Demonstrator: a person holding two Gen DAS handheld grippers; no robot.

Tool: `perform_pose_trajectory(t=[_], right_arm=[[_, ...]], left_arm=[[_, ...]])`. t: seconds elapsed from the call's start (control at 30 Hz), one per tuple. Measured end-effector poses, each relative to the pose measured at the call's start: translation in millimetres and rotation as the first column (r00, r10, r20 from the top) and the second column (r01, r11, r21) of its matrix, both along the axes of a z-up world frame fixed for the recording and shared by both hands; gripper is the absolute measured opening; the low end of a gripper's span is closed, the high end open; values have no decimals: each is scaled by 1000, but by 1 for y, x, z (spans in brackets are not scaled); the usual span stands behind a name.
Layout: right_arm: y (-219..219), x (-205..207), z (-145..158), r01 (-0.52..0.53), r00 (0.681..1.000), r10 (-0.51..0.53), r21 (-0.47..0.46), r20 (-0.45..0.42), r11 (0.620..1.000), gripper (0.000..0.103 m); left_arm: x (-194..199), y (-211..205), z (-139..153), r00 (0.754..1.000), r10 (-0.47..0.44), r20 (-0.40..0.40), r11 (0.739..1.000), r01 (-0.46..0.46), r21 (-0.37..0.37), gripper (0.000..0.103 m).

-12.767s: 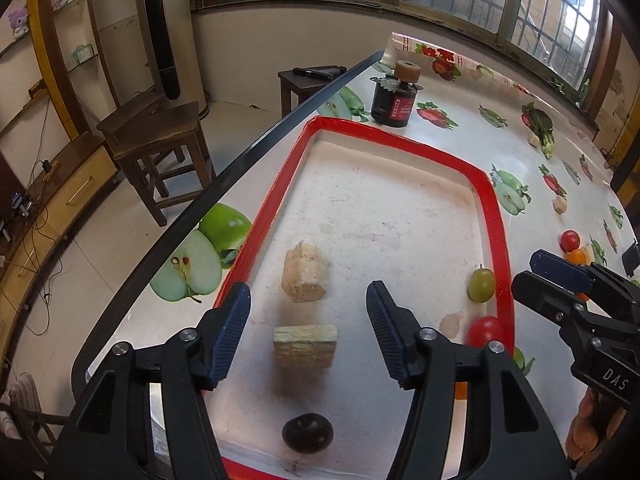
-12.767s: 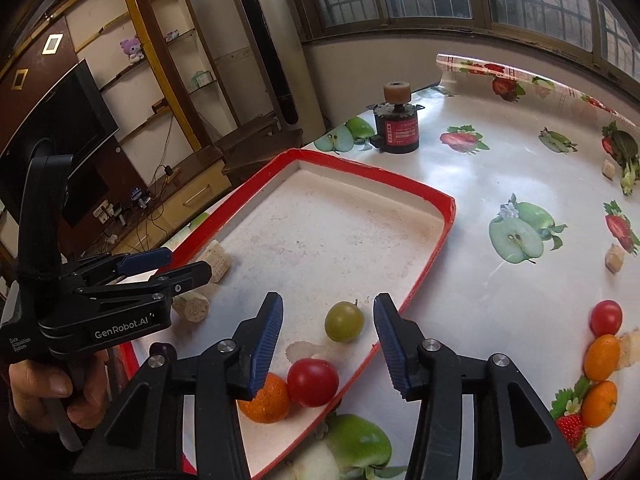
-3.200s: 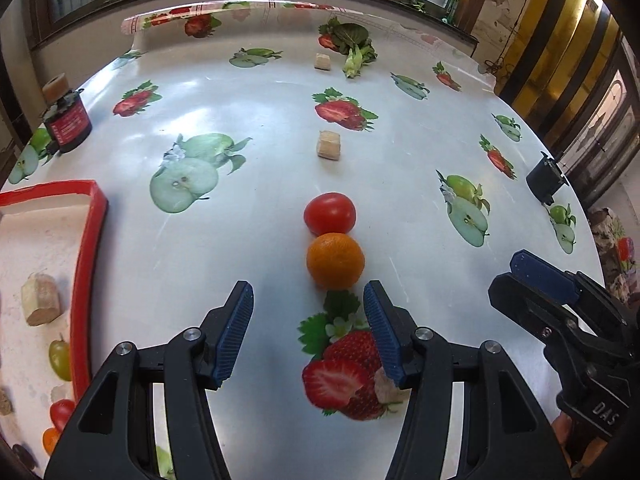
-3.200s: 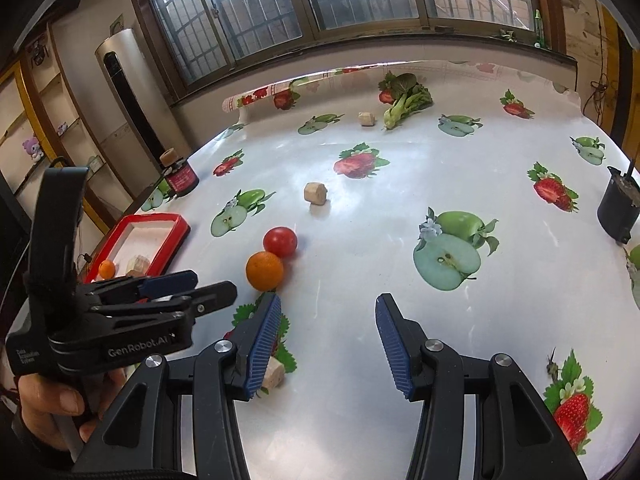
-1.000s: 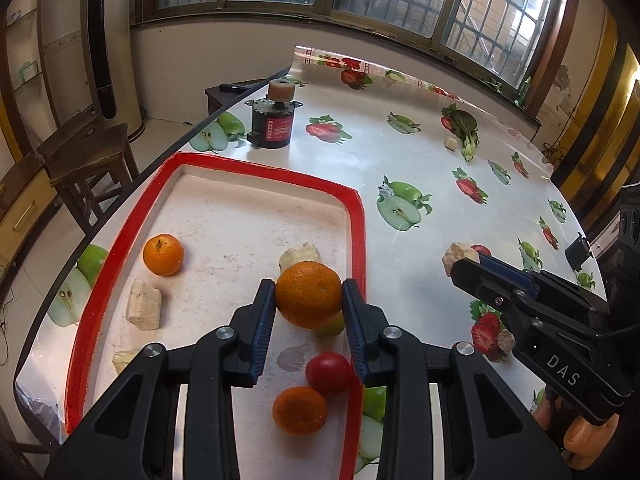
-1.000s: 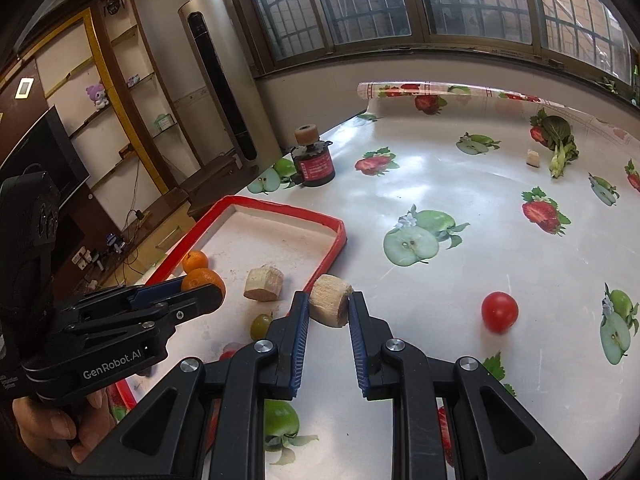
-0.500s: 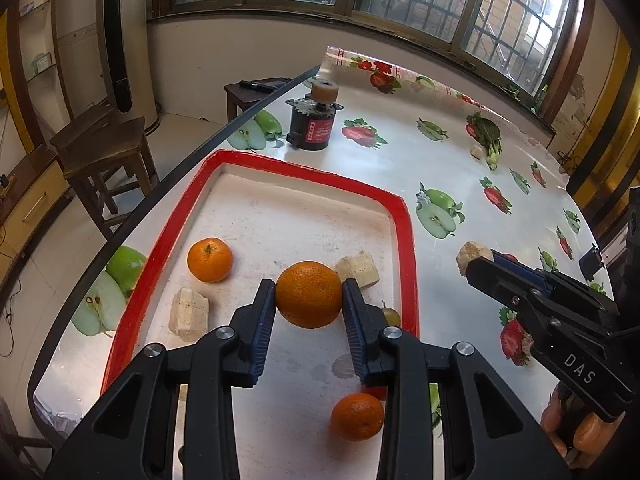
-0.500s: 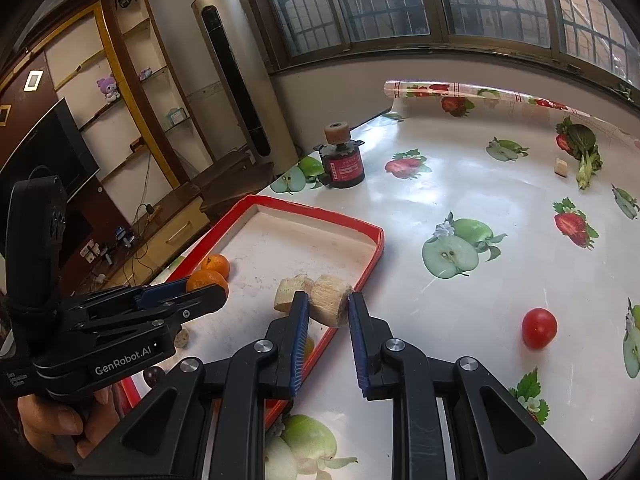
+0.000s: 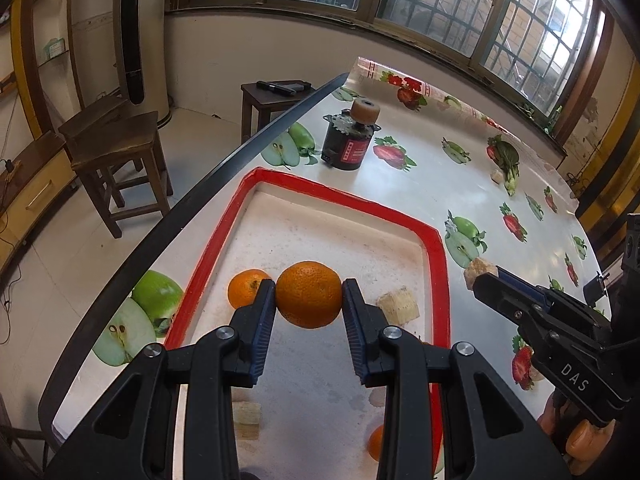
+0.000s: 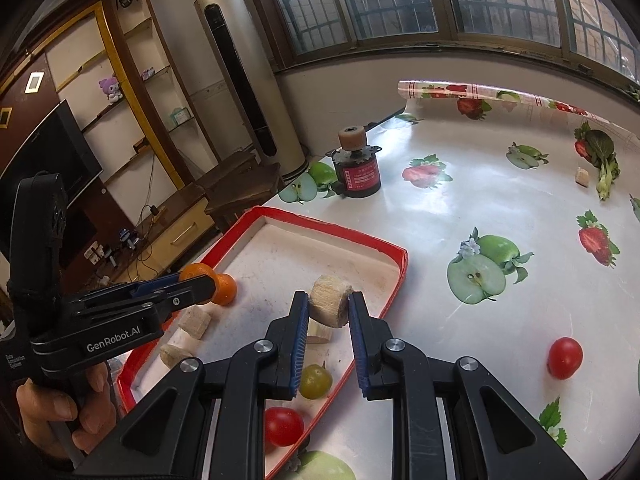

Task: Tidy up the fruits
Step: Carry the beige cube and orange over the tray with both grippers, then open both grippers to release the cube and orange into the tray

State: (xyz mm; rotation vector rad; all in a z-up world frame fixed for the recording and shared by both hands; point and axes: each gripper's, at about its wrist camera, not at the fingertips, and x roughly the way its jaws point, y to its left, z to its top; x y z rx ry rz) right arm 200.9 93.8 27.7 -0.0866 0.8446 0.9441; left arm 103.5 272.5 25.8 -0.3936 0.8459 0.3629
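Both loads have travelled further over the red tray (image 9: 436,248) since half a second ago; my left gripper (image 9: 308,295) clamps the orange (image 9: 308,294) beside another orange (image 9: 245,287), my right gripper (image 10: 328,307) pinches a pale chunk (image 10: 329,305). I should lower each near the tray's floor before releasing, lest the orange roll.

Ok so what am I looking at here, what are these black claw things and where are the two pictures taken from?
They are hand-held grippers, one in each of a person's hands, each with a fisheye camera looking along its jaws. The left camera view shows the left gripper clamping a round orange mandarin above the red-rimmed white tray. The right camera view shows the right gripper clamping a pale beige chunk over the same tray, which holds another small orange, more beige chunks, a green grape and a red tomato. A second red tomato lies on the fruit-print tablecloth.
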Motion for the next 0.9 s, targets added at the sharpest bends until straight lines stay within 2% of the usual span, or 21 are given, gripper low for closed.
perform_pose_trajectory(t=[0.33,0.7,0.9], right_arm=[[25,17,-12,-5,999,4,-7,-34,1000,20],[52,33,-38,-24,999,20,-63,-50,998,21],[63,42,-51,-30,998,24,-115,-54,993,21]], left_arm=[[32,27,-8,999,18,-43,1000,-18,-15,31],[60,40,-43,990,33,-135,999,-38,-32,31],[63,39,-43,990,30,-135,1000,-30,6,32]])
